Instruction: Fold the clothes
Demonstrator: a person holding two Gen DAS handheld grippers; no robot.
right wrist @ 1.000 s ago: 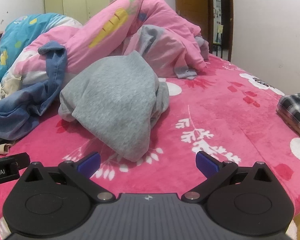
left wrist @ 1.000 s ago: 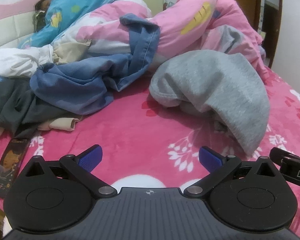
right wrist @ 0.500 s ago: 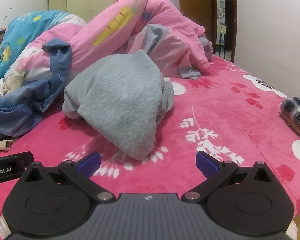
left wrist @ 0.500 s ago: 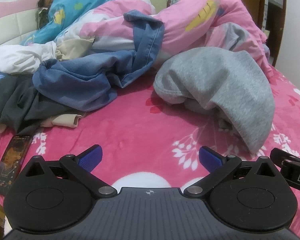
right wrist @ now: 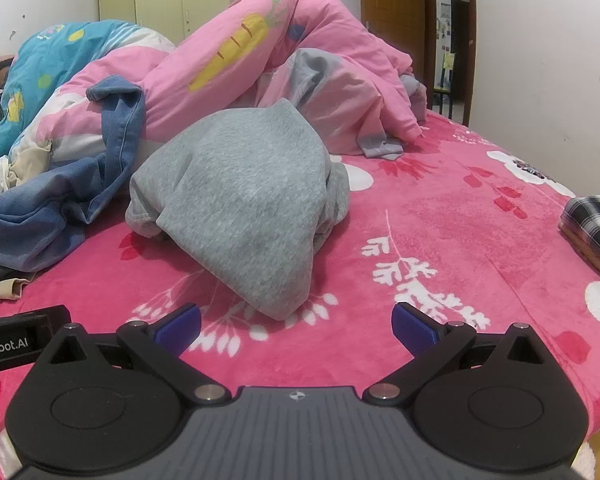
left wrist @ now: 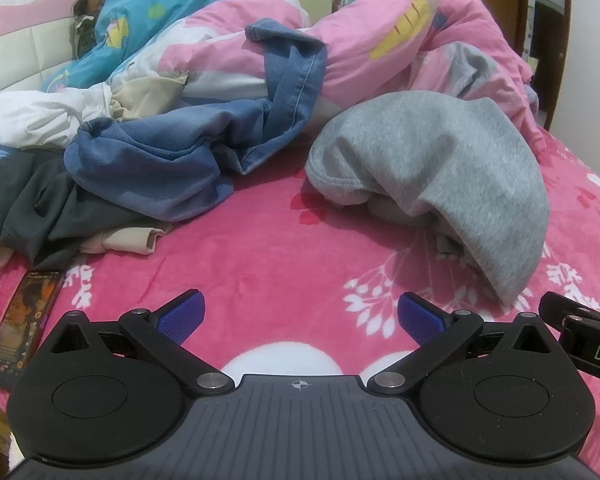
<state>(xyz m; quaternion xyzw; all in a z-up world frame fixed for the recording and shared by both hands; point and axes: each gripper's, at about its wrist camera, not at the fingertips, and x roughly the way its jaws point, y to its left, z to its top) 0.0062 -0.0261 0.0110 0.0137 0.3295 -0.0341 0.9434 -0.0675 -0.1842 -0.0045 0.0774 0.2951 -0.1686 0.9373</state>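
Here, left gripper (left wrist: 300, 316) and right gripper (right wrist: 296, 326), both spread wide and empty, hover low over the pink blanket (right wrist: 440, 220), apparently lined up to take the crumpled grey sweatshirt (right wrist: 244, 200).

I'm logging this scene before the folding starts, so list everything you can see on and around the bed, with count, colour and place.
grey sweatshirt: one, grey, crumpled mid-bed
denim garment: one, blue, left pile
dark garment: one, charcoal, under the denim
beige garment: one, beside the dark garment
white cloth: one, far left
quilt: one, pink and blue, heaped behind
person: one, lying under the quilt
phone: one, screen lit, left edge
plaid cloth: one, black-white, right edge
bedspread: pink, floral
left gripper: open, empty
right gripper: open, empty
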